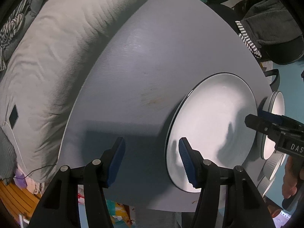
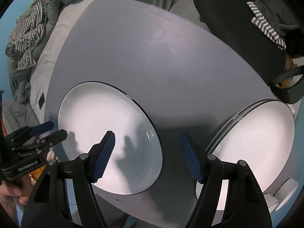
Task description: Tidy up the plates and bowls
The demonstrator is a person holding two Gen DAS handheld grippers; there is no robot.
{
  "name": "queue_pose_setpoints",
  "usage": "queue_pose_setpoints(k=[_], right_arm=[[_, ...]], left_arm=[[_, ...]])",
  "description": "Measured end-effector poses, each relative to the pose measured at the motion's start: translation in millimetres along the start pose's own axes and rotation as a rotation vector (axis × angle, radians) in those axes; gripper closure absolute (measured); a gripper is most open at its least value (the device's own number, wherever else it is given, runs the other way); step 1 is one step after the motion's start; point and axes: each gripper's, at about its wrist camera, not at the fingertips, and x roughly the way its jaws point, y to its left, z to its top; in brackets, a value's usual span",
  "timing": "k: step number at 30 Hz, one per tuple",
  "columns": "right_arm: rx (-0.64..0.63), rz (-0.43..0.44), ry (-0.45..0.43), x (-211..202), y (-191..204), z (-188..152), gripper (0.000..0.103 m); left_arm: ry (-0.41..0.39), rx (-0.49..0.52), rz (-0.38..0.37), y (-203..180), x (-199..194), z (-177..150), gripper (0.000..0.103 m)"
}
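Note:
A large white plate with a dark rim (image 1: 212, 125) (image 2: 106, 133) lies alone on the grey table (image 1: 152, 60) (image 2: 152, 57). A stack of similar white plates (image 2: 254, 148) sits at the table's right edge, also showing in the left wrist view (image 1: 273, 125), with ribbed bowls (image 2: 286, 190) beside it. My left gripper (image 1: 152, 159) is open and empty, over the table at the plate's near-left rim; it shows in the right wrist view (image 2: 53, 130). My right gripper (image 2: 148, 155) is open and empty, above the gap between plate and stack; it shows in the left wrist view (image 1: 254, 117).
A grey cushion or bedding (image 1: 47, 60) lies along the table's left side, with striped cloth (image 2: 26, 38) on it. A black chair with dark and striped clothes (image 2: 247, 28) stands at the far right. The table's near edge is close below the plate.

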Motion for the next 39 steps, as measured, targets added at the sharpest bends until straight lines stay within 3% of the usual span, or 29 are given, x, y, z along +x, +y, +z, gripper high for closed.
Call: queue_pose_setpoints(k=[8, 10, 14, 22, 26, 39], right_arm=[[0.033, 0.056, 0.012, 10.1, -7.3, -5.2, 0.031], [0.048, 0.081, 0.023, 14.3, -10.2, -6.9, 0.034], [0.057, 0.109, 0.051, 18.6, -9.4, -8.5, 0.051], [0.057, 0.106, 0.047, 15.7, -11.6, -12.2, 0.068], [0.063, 0.083, 0.040, 17.8, -19.0, -15.0, 0.084], [0.082, 0.083, 0.030, 20.8, -21.0, -20.9, 0.085]], left_arm=[[0.011, 0.012, -0.013, -7.4, 6.8, -1.7, 0.044], [0.013, 0.016, -0.011, -8.8, 9.2, -2.2, 0.044], [0.015, 0.023, -0.015, -8.6, 10.3, -3.0, 0.044], [0.013, 0.014, -0.045, -7.2, 11.7, -3.7, 0.078], [0.001, 0.017, -0.052, -13.6, 11.1, -6.5, 0.085], [-0.011, 0.051, -0.012, -22.5, 11.4, -12.2, 0.085]])
